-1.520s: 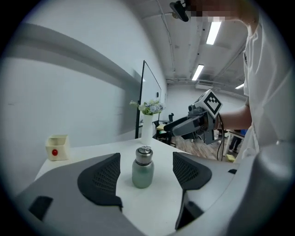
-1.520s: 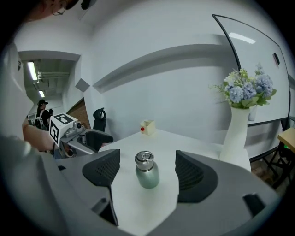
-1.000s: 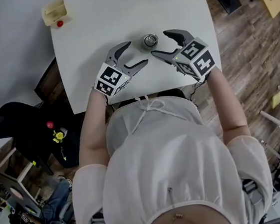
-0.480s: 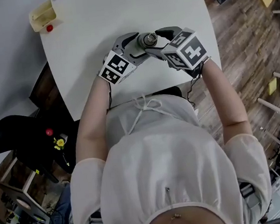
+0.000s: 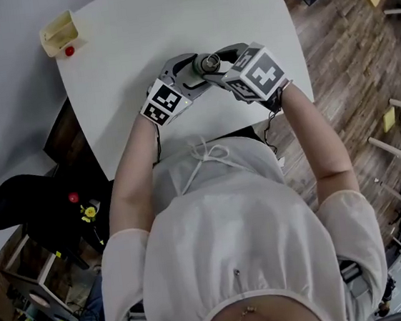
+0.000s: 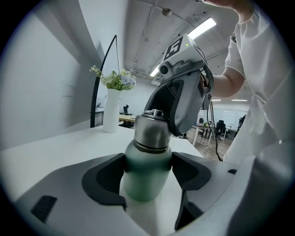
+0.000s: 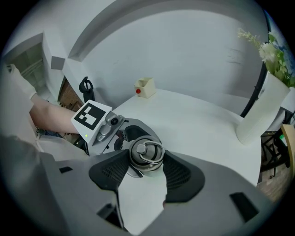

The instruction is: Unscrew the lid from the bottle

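A green bottle point(image 6: 145, 177) with a steel lid point(image 6: 151, 131) stands upright on the white table point(image 5: 136, 41), near the front edge. My left gripper point(image 6: 147, 167) comes in low from the left; its jaws have just been closing and both pads press on the green body. My right gripper point(image 7: 146, 160) reaches down from above. Its jaws have just been closing too, and the pads sit against both sides of the lid point(image 7: 146, 153), whose ring handle faces up. In the head view the bottle point(image 5: 210, 64) shows between both grippers.
A tall white vase point(image 7: 260, 115) with flowers stands at the table's far right corner. A small cream box point(image 5: 58, 34) with a red ball sits at the far left corner. The table's front edge point(image 5: 184, 142) runs just behind the grippers, against the person's body.
A second ago both grippers stood open on either side of the bottle, apart from it. They have since moved in, the left closing on the body, the right on the lid.
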The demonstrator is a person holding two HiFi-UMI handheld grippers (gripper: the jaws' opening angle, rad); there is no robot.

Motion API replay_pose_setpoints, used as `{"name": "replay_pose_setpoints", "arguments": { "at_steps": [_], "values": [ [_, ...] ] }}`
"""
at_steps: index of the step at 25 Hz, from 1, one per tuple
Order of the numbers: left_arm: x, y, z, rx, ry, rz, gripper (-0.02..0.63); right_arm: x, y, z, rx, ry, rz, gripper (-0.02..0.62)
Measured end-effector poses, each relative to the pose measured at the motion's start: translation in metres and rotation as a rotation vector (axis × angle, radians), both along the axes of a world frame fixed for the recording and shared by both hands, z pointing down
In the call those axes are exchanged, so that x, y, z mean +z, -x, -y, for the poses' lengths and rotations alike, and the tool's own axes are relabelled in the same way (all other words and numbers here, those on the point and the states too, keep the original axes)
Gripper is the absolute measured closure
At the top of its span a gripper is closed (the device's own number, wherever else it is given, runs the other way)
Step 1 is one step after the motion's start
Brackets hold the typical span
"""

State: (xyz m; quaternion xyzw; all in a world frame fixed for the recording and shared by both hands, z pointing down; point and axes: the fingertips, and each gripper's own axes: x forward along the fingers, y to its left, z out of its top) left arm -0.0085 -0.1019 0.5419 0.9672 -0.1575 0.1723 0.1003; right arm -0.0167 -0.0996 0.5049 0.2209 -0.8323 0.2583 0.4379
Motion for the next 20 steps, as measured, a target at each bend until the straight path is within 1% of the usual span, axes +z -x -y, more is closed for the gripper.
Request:
{"name": "replay_pose_setpoints", "arguments": {
  "at_steps": [3, 6, 11, 16, 20],
  "values": [
    [-0.0024, -0.0014, -0.0006, 0.003, -0.005, 0.008, 0.261, -0.0025, 0.0001, -0.002, -0.059, 0.005, -0.022, 0.351],
    [-0.0037, -0.0032, -0.0021, 0.004, -0.004, 0.014, 0.261, -0.0073, 0.0009, -0.0071, -0.162, 0.022, -0.04, 0.353],
    [-0.0023, -0.003, -0.0001, 0.002, 0.008, 0.018, 0.261, -0.0024, 0.0013, -0.0037, -0.417, 0.003, -0.063, 0.354],
    [0.0037, 0.0023, 0.002, -0.011, 0.022, 0.017, 0.261, -0.0017, 0.0093, -0.0075, -0.671, 0.009, -0.082, 0.354],
    [0.0039, 0.001, 0.0026, -0.017, 0.018, 0.022, 0.261, -0.0004, 0.0069, -0.0085, -0.874, -0.016, -0.094, 0.353]
  ]
}}
